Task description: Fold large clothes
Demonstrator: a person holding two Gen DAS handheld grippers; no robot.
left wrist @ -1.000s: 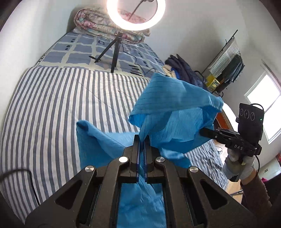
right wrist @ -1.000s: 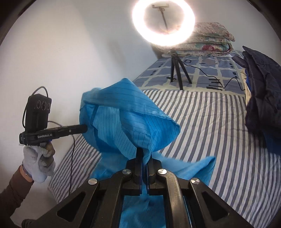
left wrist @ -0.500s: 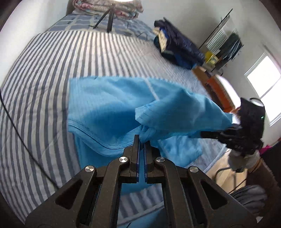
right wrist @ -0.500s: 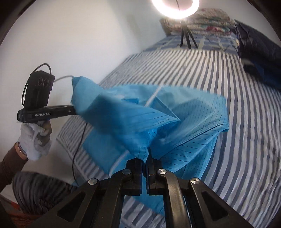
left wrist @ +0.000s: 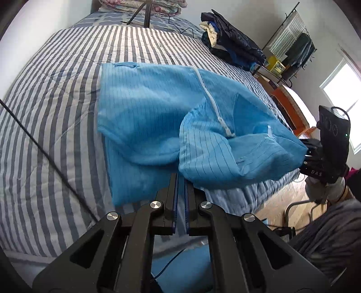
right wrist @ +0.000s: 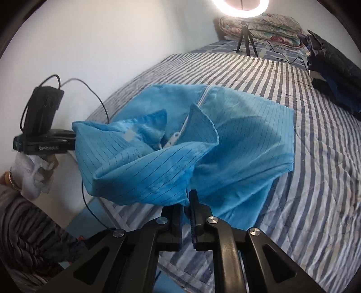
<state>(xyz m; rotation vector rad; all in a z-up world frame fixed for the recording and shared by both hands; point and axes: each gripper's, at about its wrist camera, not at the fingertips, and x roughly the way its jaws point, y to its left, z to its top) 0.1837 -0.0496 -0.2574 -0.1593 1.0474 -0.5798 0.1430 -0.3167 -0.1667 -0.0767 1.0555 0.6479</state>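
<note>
Garment (left wrist: pixel 153 117), blue w/ thin dark pinstripes, lies spread over the striped bedspread (left wrist: pixel 52 90) in the left wrist view, far part flat, near part lifted off the bed edge. Left gripper (left wrist: pixel 179 180) has its jaws closed on a lower fold of the cloth; only a thin slit shows between the pads. A white zipper (left wrist: pixel 214 106) runs down the middle of the fabric. At right, the right gripper (left wrist: pixel 309 153) is seen from outside, fingertips buried in blue cloth, held by a gloved hand (left wrist: pixel 325 189). This view alone shows the clothes rack (left wrist: pixel 291 51) by the wall, the window (left wrist: pixel 340 90) & bare wood floor (left wrist: pixel 282 198) past the bed's foot, i.e. open room on that side. Dark clothes pile (left wrist: pixel 232 47) sits well apart from the garment, near the far corner.

Right wrist view: right gripper (right wrist: pixel 186 207) pinches the near hem, jaws shut on fabric w/ a small gap left. Opposite, the left gripper (right wrist: pixel 70 139) meets the bunched cloth; its tips are hidden behind it. Only here: ring light (right wrist: pixel 241 9), cut off by the frame top, on a tripod (right wrist: pixel 246 42) before folded quilts (right wrist: pixel 266 24). White wall (right wrist: pixel 108 40) hems in the left side; wide bare bedspread lies to the right. Garment's underside & sleeves can't be made out.
</note>
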